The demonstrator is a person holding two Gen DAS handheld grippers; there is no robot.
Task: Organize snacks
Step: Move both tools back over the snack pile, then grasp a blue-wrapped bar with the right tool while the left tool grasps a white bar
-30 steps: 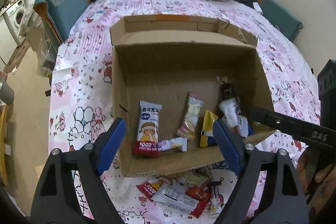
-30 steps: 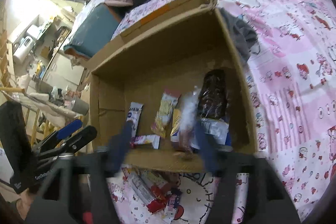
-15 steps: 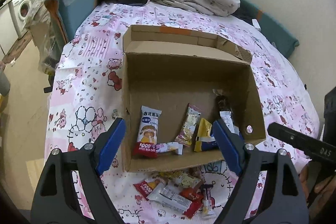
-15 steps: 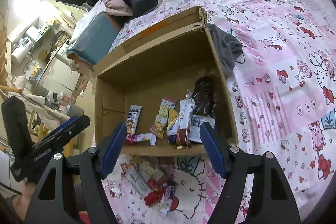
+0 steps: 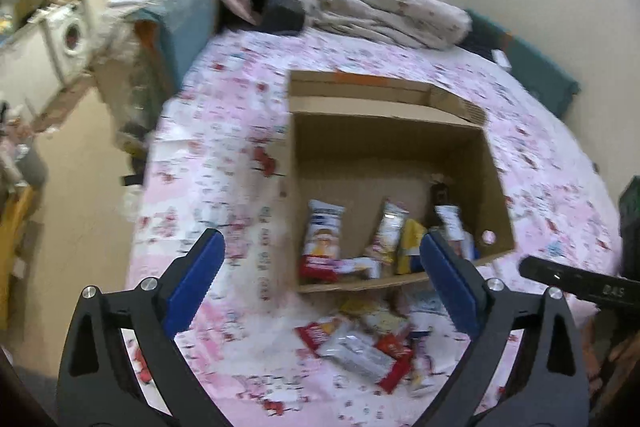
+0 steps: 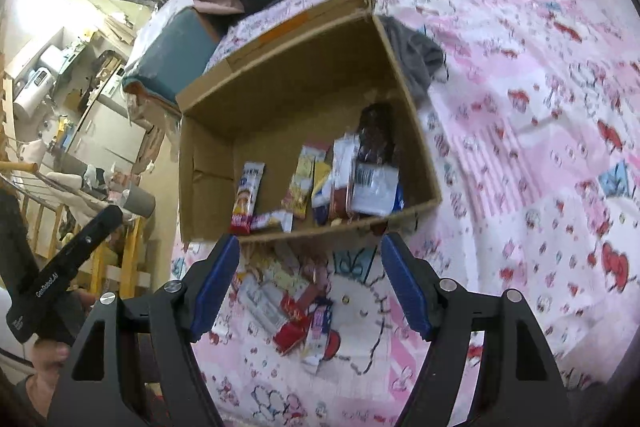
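So the big picture first: the bed point(image 5: 224, 155) with the pink cartoon sheet now fills a lot more of both views than it did a second ago, since both hands have pulled back and up from the cardboard box point(image 5: 492, 163), which looks smaller and further off now. The box sits open on the bed with a row of snacks along its near wall: a white and red rice cake pack point(image 5: 322, 239), a yellow-ish bar point(image 5: 388, 231), a small yellow packet point(image 5: 412, 247) and, at the right end, a dark chocolate-looking pack point(image 6: 376, 135) on top of a white one. Looks to me like one drop-off round is done and the next is about to start, because there's a loose pile of snacks point(image 5: 360, 343) sitting on the sheet just in front of the box, not sorted yet. The left claw point(image 5: 320, 283) has just been opening wider, noticeably more spread than in the earlier frames, with nothing between its blue pads. The right claw point(image 6: 310, 281) is open too, about the same as before, also empty, hanging over the pile point(image 6: 296, 311). A second ago it was right down at the box's near edge, by the packs at that end. Left view is pretty blurry now, so small labels are hard to read.
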